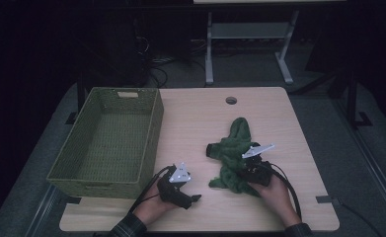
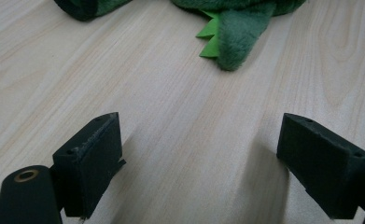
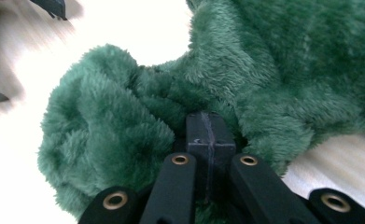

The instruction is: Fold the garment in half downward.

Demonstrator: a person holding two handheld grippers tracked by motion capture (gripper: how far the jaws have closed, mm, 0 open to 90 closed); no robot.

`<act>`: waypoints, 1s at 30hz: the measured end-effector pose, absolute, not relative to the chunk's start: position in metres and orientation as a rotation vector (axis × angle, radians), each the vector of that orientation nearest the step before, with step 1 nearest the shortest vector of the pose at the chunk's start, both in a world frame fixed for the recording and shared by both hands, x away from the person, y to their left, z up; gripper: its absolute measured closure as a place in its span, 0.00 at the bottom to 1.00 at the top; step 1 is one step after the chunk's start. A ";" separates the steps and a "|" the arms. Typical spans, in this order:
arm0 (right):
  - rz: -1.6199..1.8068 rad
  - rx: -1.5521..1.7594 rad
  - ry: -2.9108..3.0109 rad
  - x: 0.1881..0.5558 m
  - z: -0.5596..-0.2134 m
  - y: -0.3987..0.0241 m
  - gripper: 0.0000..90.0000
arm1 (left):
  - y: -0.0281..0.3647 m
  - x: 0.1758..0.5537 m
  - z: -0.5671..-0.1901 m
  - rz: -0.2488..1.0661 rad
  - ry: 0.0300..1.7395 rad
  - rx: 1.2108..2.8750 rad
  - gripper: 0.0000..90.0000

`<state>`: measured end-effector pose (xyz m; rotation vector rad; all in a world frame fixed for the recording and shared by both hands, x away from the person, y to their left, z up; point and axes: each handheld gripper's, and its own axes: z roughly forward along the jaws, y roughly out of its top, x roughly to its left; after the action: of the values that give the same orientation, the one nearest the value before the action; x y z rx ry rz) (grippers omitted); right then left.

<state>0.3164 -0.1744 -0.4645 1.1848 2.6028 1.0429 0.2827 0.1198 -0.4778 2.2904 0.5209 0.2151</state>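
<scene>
On the table [image 1: 195, 123], right of centre, lies the green plush [image 1: 232, 148], a limp stuffed toy. My right gripper [image 1: 252, 170] has its jaws pressed together on a fold of pile at the toy's near end; in the right gripper view the pads meet with fur bunched round them [image 3: 124, 135]. My left gripper [image 1: 193, 198] rests near the front edge with jaws spread and nothing between them; its own view has the tail and a felt spike [image 2: 210, 39] well ahead.

Step in hand, as I read it: lift the plush and move it to the basket [image 1: 106, 143] at left.

- Grip looks like fur only, so I'd raise slowly and check that the body follows.
- Clear the basket's near wall before crossing.
- Left can support the dangling end if it sags.

Materials:
- plush: deep soft pile, floppy, bright felt spikes
- basket: stiff woven weave, rectangular, open-topped
- table: smooth pale wood grain
</scene>
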 end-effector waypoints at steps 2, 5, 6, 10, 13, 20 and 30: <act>1.030 1.144 2.591 0.313 -0.463 -0.173 1.00 | 0.120 0.283 -0.478 0.215 0.521 2.291 0.15; 1.085 1.130 2.556 0.308 -0.457 -0.179 0.94 | 0.120 0.283 -0.478 0.215 0.521 2.291 0.15; 1.112 1.123 2.540 0.307 -0.453 -0.182 0.92 | 0.120 0.283 -0.478 0.215 0.521 2.290 0.15; 1.156 1.102 2.487 0.297 -0.440 -0.194 0.88 | 0.120 0.283 -0.478 0.214 0.521 2.290 0.15; 1.148 1.100 2.456 0.288 -0.435 -0.206 0.88 | 0.120 0.283 -0.478 0.215 0.523 2.288 0.15; 1.161 1.124 2.418 0.272 -0.437 -0.230 0.86 | 0.120 0.283 -0.478 0.215 0.520 2.291 0.15; 1.148 1.166 2.373 0.250 -0.439 -0.261 0.83 | 0.120 0.283 -0.478 0.215 0.521 2.291 0.15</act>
<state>0.2496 -0.2614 -0.4390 1.1660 2.3735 1.1479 0.2827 0.1199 -0.4778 2.2907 0.5205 0.2150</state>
